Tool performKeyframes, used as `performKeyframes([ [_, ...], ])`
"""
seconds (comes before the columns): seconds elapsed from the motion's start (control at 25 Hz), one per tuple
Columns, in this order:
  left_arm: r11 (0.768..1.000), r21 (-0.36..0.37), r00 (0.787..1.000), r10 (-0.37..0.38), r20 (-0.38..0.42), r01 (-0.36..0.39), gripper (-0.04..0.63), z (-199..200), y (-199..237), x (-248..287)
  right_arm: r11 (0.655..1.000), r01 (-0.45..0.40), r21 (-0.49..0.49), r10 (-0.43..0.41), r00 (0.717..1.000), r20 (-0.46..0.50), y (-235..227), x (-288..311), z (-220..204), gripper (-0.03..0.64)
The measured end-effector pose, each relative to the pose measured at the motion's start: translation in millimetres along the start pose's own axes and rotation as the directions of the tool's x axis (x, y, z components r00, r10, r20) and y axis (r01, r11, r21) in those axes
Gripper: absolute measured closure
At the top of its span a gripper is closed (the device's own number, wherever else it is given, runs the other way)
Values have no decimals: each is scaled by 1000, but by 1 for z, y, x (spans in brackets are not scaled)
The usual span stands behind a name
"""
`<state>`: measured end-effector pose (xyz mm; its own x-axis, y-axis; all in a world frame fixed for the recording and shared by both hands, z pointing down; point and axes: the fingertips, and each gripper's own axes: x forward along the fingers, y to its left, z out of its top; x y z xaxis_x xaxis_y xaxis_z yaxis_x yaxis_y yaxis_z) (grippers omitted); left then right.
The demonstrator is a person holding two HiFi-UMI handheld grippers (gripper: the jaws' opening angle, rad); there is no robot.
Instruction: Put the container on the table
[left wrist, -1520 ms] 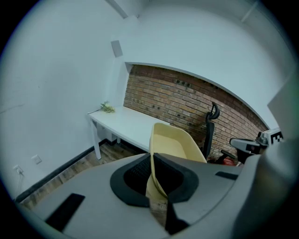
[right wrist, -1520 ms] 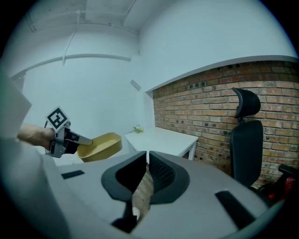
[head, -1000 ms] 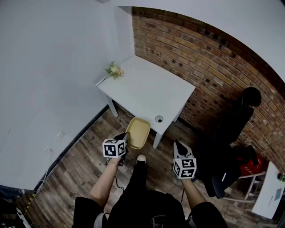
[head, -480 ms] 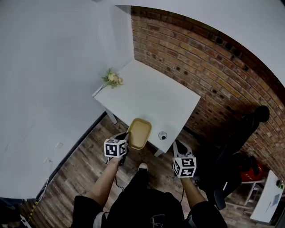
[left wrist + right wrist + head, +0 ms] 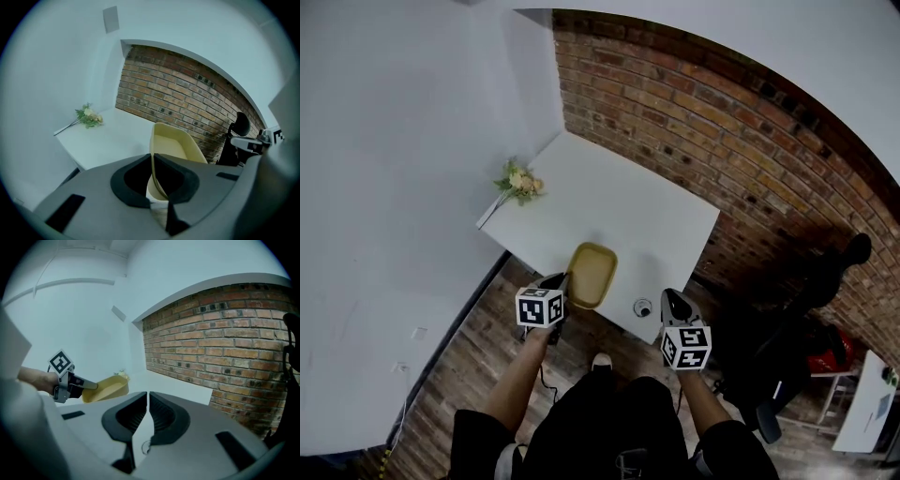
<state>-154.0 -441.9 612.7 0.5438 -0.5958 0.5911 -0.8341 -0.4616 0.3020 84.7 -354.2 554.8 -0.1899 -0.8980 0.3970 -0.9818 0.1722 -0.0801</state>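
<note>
Yellow container gripped by rim in L claw, over white table edge; R claw clenched, empty.

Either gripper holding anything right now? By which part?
Left gripper grips the yellow container by the near end of its rim. Right gripper is shut and empty.

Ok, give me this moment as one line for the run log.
left gripper: shut on yellow container rim | position: over table near edge, contact unclear | right gripper: shut, empty
</note>
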Motion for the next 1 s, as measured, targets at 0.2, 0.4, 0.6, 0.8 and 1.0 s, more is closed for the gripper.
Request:
performKeyframes([
  [0.2,999,14,999,-33,-22,34,568,12,2,29,999,40,16,-40,999,-8,-13,12,0,590],
  [0.4,998,30,997,-61,-38,62,568,24,-7,56,997,70,24,-70,998,-7,-32,21,4,591],
  [0.6,996,39,996,-75,-44,76,568,36,-15,86,995,87,39,-88,996,10,-52,35,10,590],
  [0.8,995,45,994,-92,-56,94,568,46,-31,122,993,100,57,-101,995,7,-78,49,9,591],
  [1.0,992,54,992,-111,-68,114,568,56,-51,156,991,117,72,-116,993,-12,-105,59,4,590],
])
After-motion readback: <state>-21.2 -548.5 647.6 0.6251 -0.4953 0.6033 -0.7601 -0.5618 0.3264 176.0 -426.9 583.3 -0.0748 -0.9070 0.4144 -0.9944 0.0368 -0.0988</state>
